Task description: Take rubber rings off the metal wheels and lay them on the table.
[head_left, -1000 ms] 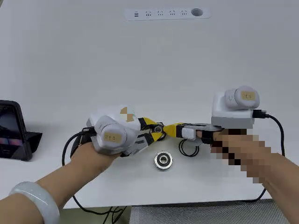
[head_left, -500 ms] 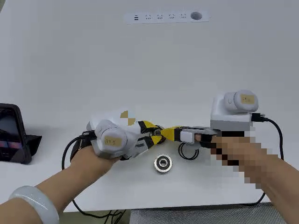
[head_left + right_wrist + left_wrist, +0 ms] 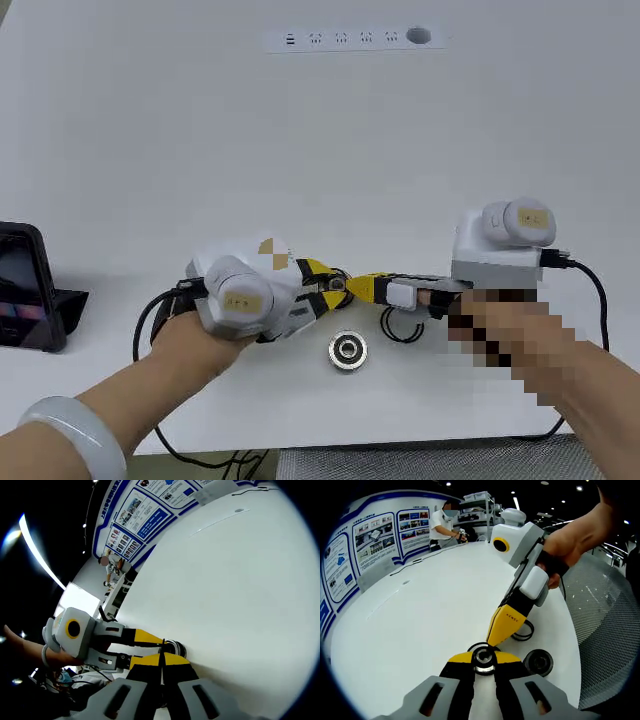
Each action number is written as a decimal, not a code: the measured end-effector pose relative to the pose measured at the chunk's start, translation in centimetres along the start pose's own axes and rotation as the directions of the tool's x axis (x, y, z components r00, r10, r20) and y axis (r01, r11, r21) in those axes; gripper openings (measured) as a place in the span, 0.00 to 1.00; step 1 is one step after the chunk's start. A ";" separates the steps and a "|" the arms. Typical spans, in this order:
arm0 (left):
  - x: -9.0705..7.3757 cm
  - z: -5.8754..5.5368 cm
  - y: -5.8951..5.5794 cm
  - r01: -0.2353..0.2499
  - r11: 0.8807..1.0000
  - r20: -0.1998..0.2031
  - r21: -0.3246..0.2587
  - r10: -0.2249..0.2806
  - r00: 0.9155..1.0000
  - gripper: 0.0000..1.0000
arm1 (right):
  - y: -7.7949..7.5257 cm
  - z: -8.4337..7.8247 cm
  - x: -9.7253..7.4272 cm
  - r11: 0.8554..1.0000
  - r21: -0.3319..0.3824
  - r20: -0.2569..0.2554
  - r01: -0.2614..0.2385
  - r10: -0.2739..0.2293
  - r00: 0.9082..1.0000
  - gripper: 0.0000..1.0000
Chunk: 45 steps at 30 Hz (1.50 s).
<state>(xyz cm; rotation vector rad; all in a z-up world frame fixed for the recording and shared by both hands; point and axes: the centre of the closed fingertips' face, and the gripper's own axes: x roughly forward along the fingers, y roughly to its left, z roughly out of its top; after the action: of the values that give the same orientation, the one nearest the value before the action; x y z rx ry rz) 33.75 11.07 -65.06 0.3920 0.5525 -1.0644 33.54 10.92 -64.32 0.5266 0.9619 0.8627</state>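
Note:
My left gripper is shut on a small metal wheel, held just above the white table. A black rubber ring sits around that wheel. From the right, my right gripper meets it, its yellow jaws shut on the ring's edge; the right gripper view shows these jaws pressed together beside the wheel. A second metal wheel lies on the table below the jaws. Loose rubber rings lie on the table under the right gripper.
A white power strip lies at the far edge. A dark phone on a stand is at the left. Black cables trail from both grippers to the front edge. A person stands far behind the table.
The picture has shifted a little with my head. Both grippers stay joined at the held wheel, and the lying wheel and rings have not moved.

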 end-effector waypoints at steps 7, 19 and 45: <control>-0.8 0.4 -0.4 0.012 1.000 0.036 0.015 -0.013 0.999 0.22 | -0.4 0.1 0.0 1.000 -0.001 0.003 0.011 -0.011 1.000 0.02; -1.8 -0.3 0.6 -0.020 1.000 0.045 0.000 0.020 0.999 0.37 | 0.0 0.2 -0.1 1.000 -0.001 0.008 0.002 -0.002 1.000 0.02; -3.3 -2.7 0.9 -0.037 0.997 0.015 -0.061 0.038 0.999 0.48 | 2.4 0.2 -1.5 0.998 0.036 0.066 -0.043 0.040 0.997 0.02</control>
<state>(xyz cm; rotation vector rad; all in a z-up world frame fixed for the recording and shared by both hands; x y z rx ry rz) 32.68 15.27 -65.21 0.3390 0.5594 -1.0114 32.29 11.07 -61.80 0.6048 0.9113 0.8611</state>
